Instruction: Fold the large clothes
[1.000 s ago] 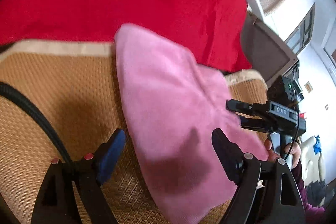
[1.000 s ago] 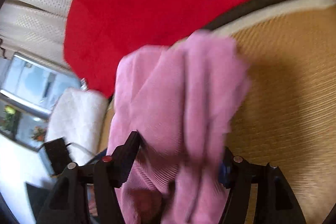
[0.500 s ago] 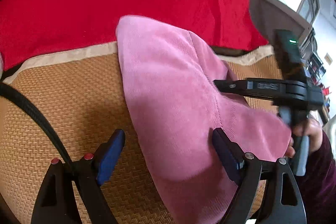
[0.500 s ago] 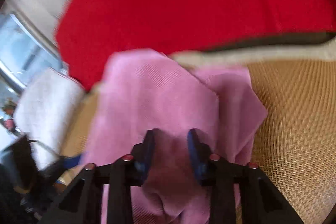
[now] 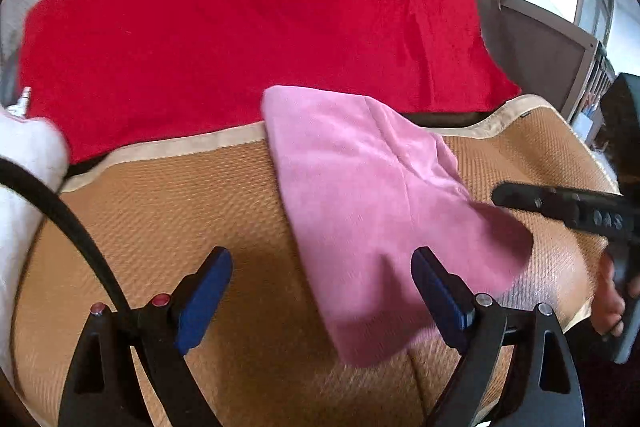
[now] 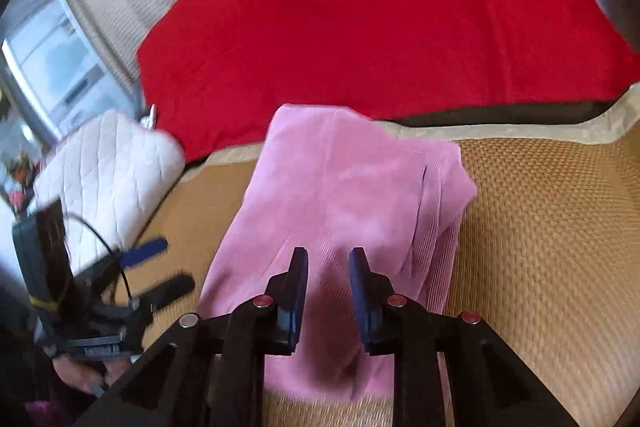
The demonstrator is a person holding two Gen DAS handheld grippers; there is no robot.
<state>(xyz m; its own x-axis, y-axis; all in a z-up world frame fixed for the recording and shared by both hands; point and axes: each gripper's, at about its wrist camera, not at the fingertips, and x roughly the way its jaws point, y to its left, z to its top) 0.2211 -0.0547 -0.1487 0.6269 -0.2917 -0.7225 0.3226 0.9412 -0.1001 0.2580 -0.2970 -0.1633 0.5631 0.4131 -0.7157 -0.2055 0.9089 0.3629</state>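
Observation:
A folded pink garment (image 5: pixel 360 195) lies flat on the woven tan mat (image 5: pixel 160 211), its far end reaching the mat's pale border. My left gripper (image 5: pixel 320 287) hovers over its near edge with the jaws opening wide; no cloth is pinched between the blue pads (image 5: pixel 204 291). In the right wrist view the pink garment (image 6: pixel 344 187) spreads below my right gripper (image 6: pixel 329 279), whose jaws are closing to a narrow gap. Only its shadow falls on the cloth and nothing sits between its pads. From the left wrist view the right gripper (image 5: pixel 560 211) pokes in just past the garment's right corner.
A big red blanket (image 5: pixel 240 27) covers the area behind the mat. A white quilted cushion (image 6: pixel 108 179) lies at the mat's left end. A black cable (image 5: pixel 60 211) curves across the left. A person's hand (image 5: pixel 608 299) holds the right gripper's handle.
Both grippers have drawn back and risen off the pink garment. The right jaws went from wide around bunched cloth to a narrow gap. The garment now lies flat.

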